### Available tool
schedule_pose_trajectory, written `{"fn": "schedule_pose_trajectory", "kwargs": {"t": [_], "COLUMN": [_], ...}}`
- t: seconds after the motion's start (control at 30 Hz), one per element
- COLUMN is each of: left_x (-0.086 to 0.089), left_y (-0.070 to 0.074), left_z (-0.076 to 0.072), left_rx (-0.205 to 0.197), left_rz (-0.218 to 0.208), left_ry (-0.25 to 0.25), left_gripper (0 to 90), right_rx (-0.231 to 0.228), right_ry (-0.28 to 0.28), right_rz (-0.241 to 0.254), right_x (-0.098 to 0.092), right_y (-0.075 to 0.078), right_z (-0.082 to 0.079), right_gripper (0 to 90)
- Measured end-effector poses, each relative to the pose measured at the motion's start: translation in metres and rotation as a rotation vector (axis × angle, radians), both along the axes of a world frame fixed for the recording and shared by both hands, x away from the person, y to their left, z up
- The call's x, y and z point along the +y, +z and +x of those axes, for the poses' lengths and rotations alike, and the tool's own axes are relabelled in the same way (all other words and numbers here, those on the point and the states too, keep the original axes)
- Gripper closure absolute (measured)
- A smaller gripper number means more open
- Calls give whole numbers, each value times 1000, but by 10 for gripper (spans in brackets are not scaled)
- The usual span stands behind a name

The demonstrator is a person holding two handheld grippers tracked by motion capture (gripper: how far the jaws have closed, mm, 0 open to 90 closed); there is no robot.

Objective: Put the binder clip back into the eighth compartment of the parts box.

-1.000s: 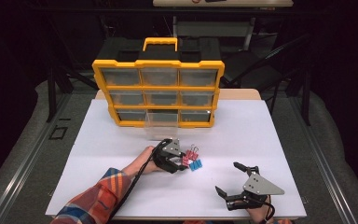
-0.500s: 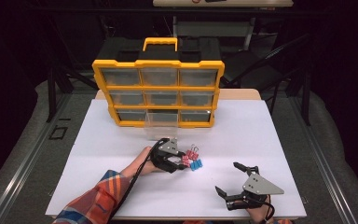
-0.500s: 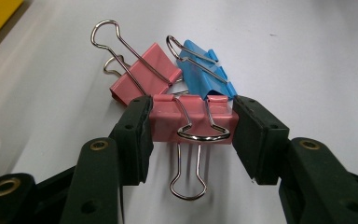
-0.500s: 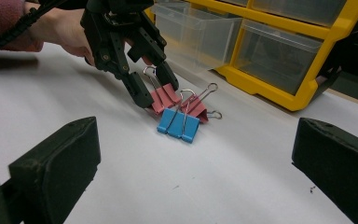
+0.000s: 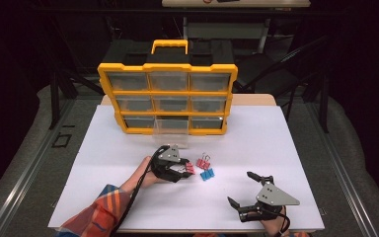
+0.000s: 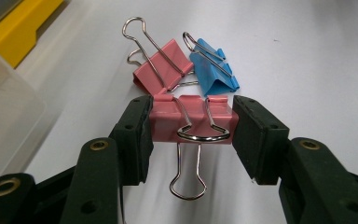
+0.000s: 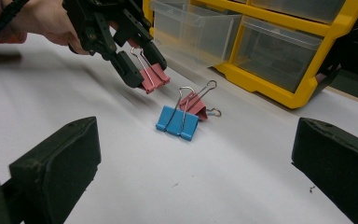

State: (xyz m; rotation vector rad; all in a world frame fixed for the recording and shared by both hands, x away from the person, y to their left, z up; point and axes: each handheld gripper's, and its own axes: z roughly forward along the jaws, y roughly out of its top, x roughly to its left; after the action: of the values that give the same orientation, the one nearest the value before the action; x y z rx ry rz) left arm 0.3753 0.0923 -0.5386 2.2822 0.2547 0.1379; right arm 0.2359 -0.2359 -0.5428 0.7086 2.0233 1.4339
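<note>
Table (image 5: 128,148) surface is white and runs wide under everything. At its far middle stands a yellow organizer (image 5: 168,96) with clear drawers in three rows and a handle on top; one clear drawer (image 5: 171,126) in the bottom row sticks out toward the near side.

Right gripper (image 5: 249,190) sits at the near right edge of the table, its jaws spread wide with nothing between them, pointing left and far toward the clips. Left gripper (image 5: 187,170) lies left of centre, held by a hand (image 5: 145,173) coming from a plaid sleeve (image 5: 96,215). Its jaws are clamped on the sides of a pink binder clip (image 6: 193,119), whose wire handles point back toward the camera in the left gripper view; in the right gripper view that clip appears lifted off the white surface.

Just beyond it lie a second pink clip (image 6: 161,67) and a blue clip (image 6: 212,70), touching each other on the table, right of the held one in the high view.
</note>
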Motion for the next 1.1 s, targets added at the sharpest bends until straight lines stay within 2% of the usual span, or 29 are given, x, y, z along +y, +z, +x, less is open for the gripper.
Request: {"fn": "schedule_pose_trajectory", "kwargs": {"t": [0.5,0.87,1.1], "left_x": [24,39,46], "left_y": [15,30,43], "left_z": [-2,-1,2], "left_rx": [-27,-38,-53], "left_rz": [-56,-85,-88], "left_ry": [114,157,173], "left_gripper": [498,499,499], "right_rx": [3,6,8], "right_ry": [-5,-6,-9], "right_rz": [-11,-17,-18], "right_x": [1,1,1], "right_y": [-1,-1,-1], "right_z": [1,1,1], "right_gripper": [9,9,10]}}
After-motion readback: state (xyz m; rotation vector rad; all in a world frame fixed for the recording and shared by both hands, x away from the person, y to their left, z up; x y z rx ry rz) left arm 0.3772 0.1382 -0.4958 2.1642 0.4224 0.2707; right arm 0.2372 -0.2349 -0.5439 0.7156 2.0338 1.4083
